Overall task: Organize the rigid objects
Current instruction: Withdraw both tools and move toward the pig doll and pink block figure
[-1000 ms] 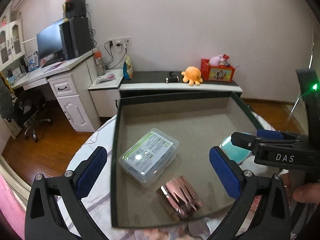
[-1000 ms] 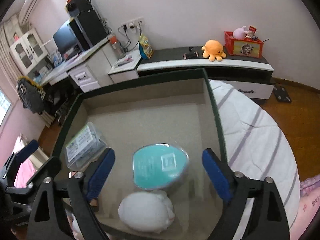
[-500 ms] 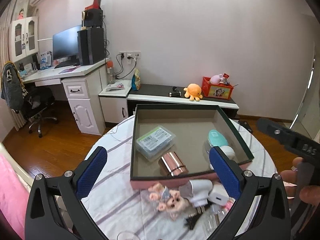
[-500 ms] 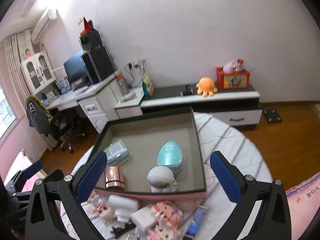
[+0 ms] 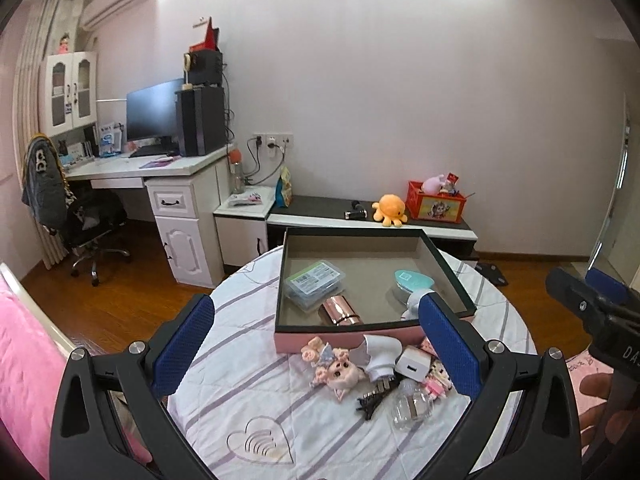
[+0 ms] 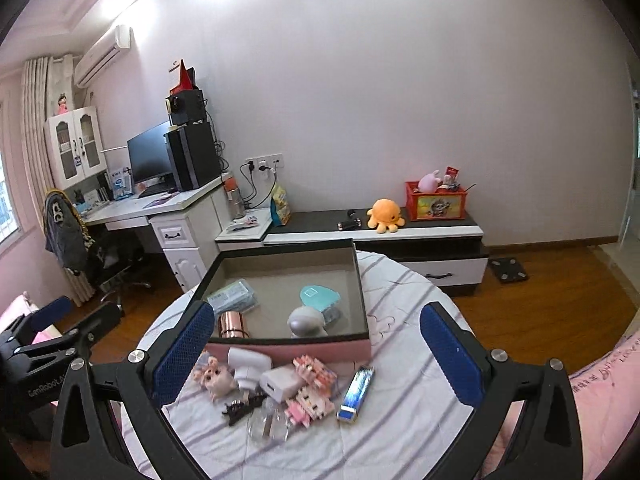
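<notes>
— Left gripper (image 5: 316,342): fingers (image 5: 184,342) spread wide, blue pads bare, nothing between them, held above the table (image 5: 240,360). Right gripper (image 6: 316,350)?

— Same: fingers (image 6: 182,354) wide apart, gripping nothing, raised over the near half of the table.

— Just ahead of both?

— A loose heap on the striped cloth, touching the pink front wall of the box (image 6: 296,346). Pink pig figure (image 5: 338,372) at the left, white plug adapter (image 5: 382,354) beside it, white cube charger (image 5: 412,362) next, black hair clip (image 5: 374,398) nearer, clear glass piece (image 5: 412,408) at the front. Pink block figures (image 6: 310,386) to the right, then a shiny blue bar (image 6: 356,388) lying apart at the heap's right edge.

— And inside the box?

— Grey floor, dark green rim. Clear plastic case with a green-and-white label (image 5: 316,286) at the left, lying flat. Rose-gold cylinder (image 5: 340,312) on its side just in front of it, near the front wall. Teal oval case (image 6: 318,296) toward the right, with a grey-white rounded gadget (image 6: 306,322) right before it, touching or nearly so.

— Beyond the table?

— Low black-topped cabinet (image 6: 400,236) along the wall, carrying an orange plush octopus (image 6: 384,214) and a red crate (image 6: 436,202). White desk with a monitor (image 5: 152,114) farther left.
</notes>
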The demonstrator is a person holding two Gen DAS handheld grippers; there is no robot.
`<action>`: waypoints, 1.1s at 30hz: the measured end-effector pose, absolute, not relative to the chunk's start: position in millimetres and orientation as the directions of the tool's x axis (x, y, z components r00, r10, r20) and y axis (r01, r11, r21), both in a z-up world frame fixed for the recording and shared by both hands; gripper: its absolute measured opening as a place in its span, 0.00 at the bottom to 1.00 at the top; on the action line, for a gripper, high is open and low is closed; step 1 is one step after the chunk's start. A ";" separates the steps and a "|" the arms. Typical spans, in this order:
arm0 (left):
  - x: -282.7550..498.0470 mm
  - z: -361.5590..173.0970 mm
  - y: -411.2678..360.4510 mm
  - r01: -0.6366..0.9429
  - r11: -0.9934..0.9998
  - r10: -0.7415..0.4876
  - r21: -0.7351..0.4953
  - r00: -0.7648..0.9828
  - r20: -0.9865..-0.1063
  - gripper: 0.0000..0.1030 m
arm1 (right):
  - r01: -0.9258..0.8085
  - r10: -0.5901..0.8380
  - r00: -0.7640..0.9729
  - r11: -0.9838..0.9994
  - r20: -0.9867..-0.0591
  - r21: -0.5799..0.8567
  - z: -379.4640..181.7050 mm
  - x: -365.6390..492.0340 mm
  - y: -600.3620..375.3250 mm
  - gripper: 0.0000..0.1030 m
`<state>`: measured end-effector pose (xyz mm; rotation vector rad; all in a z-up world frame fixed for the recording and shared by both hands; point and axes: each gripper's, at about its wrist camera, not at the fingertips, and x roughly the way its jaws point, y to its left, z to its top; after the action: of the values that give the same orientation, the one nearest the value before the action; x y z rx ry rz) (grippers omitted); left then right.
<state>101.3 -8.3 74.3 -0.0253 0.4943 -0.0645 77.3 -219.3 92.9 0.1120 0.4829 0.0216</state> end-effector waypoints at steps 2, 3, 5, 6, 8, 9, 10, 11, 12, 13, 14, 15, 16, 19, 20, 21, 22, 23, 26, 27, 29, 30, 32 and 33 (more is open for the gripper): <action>87.6 72.1 -9.2 0.045 0.998 -0.056 -0.035 0.885 -0.461 1.00 | 0.012 0.034 0.888 0.995 -0.459 0.098 93.1 64.5 -213.9 1.00; 82.8 70.4 -9.8 0.046 0.999 -0.054 -0.029 0.886 -0.460 1.00 | 0.016 0.026 0.889 0.996 -0.457 0.089 93.0 60.1 -211.9 1.00; 75.9 66.4 -12.3 0.048 0.999 -0.048 -0.011 0.883 -0.466 1.00 | 0.018 0.021 0.891 0.997 -0.454 0.082 92.8 52.4 -208.7 1.00; 73.0 64.8 -14.6 0.046 0.999 -0.044 -0.006 0.882 -0.469 1.00 | 0.011 0.028 0.889 0.996 -0.456 0.083 92.1 49.3 -207.0 1.00; 67.3 60.6 -13.3 0.052 0.999 -0.052 -0.014 0.874 -0.482 1.00 | 0.003 0.035 0.887 0.997 -0.460 0.082 90.2 44.6 -206.0 1.00; 65.1 59.4 -12.9 0.052 0.998 -0.055 -0.019 0.873 -0.485 1.00 | 0.004 0.034 0.887 0.997 -0.460 0.082 89.8 42.3 -206.3 1.00; 63.0 58.5 -12.7 0.052 0.998 -0.056 -0.020 0.872 -0.486 1.00 | 0.004 0.036 0.887 0.996 -0.460 0.084 90.0 40.8 -206.7 1.00; 61.6 58.2 -12.6 0.052 0.998 -0.055 -0.019 0.872 -0.487 1.00 | 0.003 0.038 0.888 0.996 -0.459 0.089 89.8 38.7 -207.7 1.00; 59.8 58.1 -12.5 0.050 0.999 -0.052 -0.016 0.872 -0.487 1.00 | 0.004 0.037 0.888 0.996 -0.458 0.090 90.2 37.3 -208.0 1.00; 57.5 58.0 -12.1 0.049 0.999 -0.051 -0.016 0.872 -0.486 1.00 | 0.006 0.035 0.889 0.996 -0.456 0.088 90.4 35.5 -207.5 1.00; 56.1 58.4 -11.4 0.048 0.999 -0.051 -0.019 0.874 -0.484 1.00 | 0.006 0.035 0.890 0.996 -0.456 0.087 90.5 34.2 -207.1 1.00; 55.4 58.8 -10.7 0.048 0.999 -0.053 -0.024 0.874 -0.483 1.00 | 0.004 0.036 0.890 0.996 -0.455 0.088 90.6 33.4 -207.1 1.00; 55.2 59.5 -9.9 0.048 0.998 -0.056 -0.029 0.874 -0.482 1.00 | 0.003 0.037 0.890 0.996 -0.454 0.088 90.6 32.8 -207.0 1.00; 53.7 61.1 -8.4 0.043 0.999 -0.053 -0.033 0.876 -0.479 1.00 | -0.001 0.043 0.889 0.996 -0.456 0.092 90.7 30.9 -206.7 1.00; 53.4 61.1 -8.1 0.042 0.999 -0.053 -0.033 0.877 -0.478 1.00 | 0.000 0.041 0.889 0.996 -0.457 0.091 90.6 30.4 -206.4 1.00; 53.0 61.1 -7.6 0.042 0.998 -0.054 -0.036 0.877 -0.477 1.00 | 0.001 0.041 0.888 0.996 -0.458 0.092 90.3 30.0 -206.5 1.00; 52.8 60.9 -7.0 0.041 0.998 -0.055 -0.038 0.877 -0.478 1.00 | 0.000 0.044 0.887 0.995 -0.459 0.095 89.9 29.6 -206.8 1.00; 52.8 60.8 -7.1 0.042 0.998 -0.054 -0.037 0.876 -0.480 1.00 | 0.000 0.045 0.887 0.995 -0.459 0.097 89.7 29.7 -207.4 1.00; 53.5 59.1 -5.7 0.039 0.998 -0.053 -0.038 0.873 -0.485 1.00 | 0.007 0.037 0.886 0.995 -0.462 0.095 88.4 29.6 -209.5 1.00; 53.7 58.6 -5.5 0.039 0.998 -0.053 -0.039 0.872 -0.486 1.00 | 0.012 0.033 0.885 0.996 -0.464 0.094 87.5 29.6 -211.1 1.00; 54.4 56.7 -4.1 0.037 0.998 -0.052 -0.040 0.870 -0.490 1.00 | 0.025 0.022 0.883 0.995 -0.469 0.095 84.7 29.4 -214.9 1.00; 55.2 55.7 -3.4 0.037 0.999 -0.052 -0.040 0.869 -0.492 1.00 | 0.035 0.016 0.880 0.995 -0.474 0.098 83.3 30.5 -217.6 1.00; 56.7 52.8 -2.1 0.036 0.999 -0.051 -0.039 0.866 -0.497 1.00 | 0.050 0.006 0.876 0.993 -0.483 0.104 80.7 32.0 -222.5 1.00; 57.7 52.0 -1.0 0.035 0.999 -0.050 -0.039 0.864 -0.500 1.00 | 0.055 0.003 0.874 0.993 -0.486 0.104 79.8 32.9 -224.1 1.00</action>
<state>57.7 -1.0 52.0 -0.0293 0.5249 -0.0448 32.9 -224.1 79.8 0.1154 0.5068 -0.0271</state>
